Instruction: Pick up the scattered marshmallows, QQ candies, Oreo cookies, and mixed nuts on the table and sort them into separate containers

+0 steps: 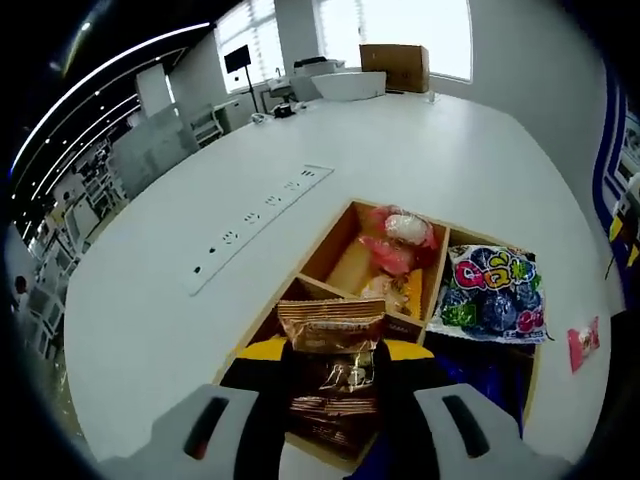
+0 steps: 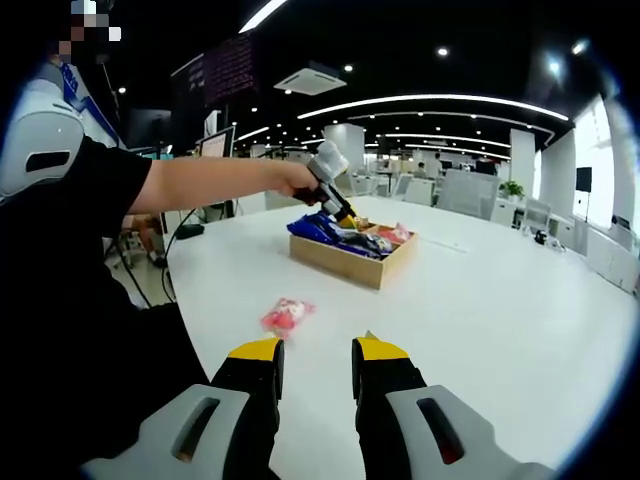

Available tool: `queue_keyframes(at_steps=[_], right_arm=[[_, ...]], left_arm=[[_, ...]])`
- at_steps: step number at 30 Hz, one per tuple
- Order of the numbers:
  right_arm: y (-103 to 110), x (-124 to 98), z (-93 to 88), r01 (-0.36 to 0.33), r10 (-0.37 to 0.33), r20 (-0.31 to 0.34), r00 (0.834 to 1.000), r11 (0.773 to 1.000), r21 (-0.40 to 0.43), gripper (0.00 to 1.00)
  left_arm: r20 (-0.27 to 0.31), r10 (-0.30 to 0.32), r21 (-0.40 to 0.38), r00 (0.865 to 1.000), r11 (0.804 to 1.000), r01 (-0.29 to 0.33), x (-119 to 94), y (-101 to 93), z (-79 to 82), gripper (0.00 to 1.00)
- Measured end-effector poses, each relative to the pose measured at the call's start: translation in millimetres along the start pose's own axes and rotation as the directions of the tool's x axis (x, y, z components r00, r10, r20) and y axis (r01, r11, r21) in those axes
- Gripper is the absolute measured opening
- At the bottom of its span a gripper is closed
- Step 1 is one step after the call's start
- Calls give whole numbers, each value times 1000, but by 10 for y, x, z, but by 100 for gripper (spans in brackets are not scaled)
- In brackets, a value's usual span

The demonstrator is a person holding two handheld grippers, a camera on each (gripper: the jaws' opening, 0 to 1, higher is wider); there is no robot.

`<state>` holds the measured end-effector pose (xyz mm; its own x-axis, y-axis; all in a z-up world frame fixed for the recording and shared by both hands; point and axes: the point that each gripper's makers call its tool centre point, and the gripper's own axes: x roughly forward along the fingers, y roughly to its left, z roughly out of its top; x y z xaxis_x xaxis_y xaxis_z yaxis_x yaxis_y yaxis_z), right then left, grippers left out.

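Note:
My left gripper [image 1: 332, 352] is shut on a brown nut packet [image 1: 331, 325] and holds it over the near-left compartment of a wooden divided box [image 1: 327, 236]. Pink marshmallow packets [image 1: 398, 243] lie in the far compartment. A QQ candy bag [image 1: 491, 293] fills the right one, with a blue Oreo pack [image 1: 478, 375] below it. In the right gripper view, a person's hand holds the left gripper [image 2: 335, 205] above the box [image 2: 352, 264]. My right gripper [image 2: 318, 362] hovers open over the table, just behind a loose pink marshmallow packet [image 2: 287, 315], not touching it.
The white table [image 1: 430, 150] has a strip of power sockets [image 1: 262, 208] left of the box. The pink packet [image 1: 583, 343] lies to the right of the box. A cardboard box [image 1: 395, 66] stands at the far end. The person's arm [image 2: 200, 182] reaches across from the left.

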<state>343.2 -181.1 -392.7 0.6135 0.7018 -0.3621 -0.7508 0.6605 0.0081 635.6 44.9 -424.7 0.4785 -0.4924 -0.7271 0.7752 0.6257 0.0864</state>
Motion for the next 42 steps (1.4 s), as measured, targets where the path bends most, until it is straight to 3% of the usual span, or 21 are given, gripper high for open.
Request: queue_keyframes(at_steps=[6,14,31,37,42], right_arm=[[19,18,11,-5,5,-1,1000,1000,-3,24],[51,27,71,-7,7,3,1000,1000,-13,24],[183,67,158,-43,43,9,999,998,-38,26],[223,105,125,-50,50,-3,999,998,-40,27],[246,131,133,-51,50,-8,999,998,-40,29]], left_arm=[[12,4,-5,1000,1000,-4,-98,-55,43,48],[59,14,-18,998,1000,-13,-238,-21,166,48],[120,16,-49,993,999,-10,-498,-43,250,47],[210,-23,-51,978,998,34,-657,-199,376,48],[236,-29,-37,971,999,38,-755,-264,375,48]])
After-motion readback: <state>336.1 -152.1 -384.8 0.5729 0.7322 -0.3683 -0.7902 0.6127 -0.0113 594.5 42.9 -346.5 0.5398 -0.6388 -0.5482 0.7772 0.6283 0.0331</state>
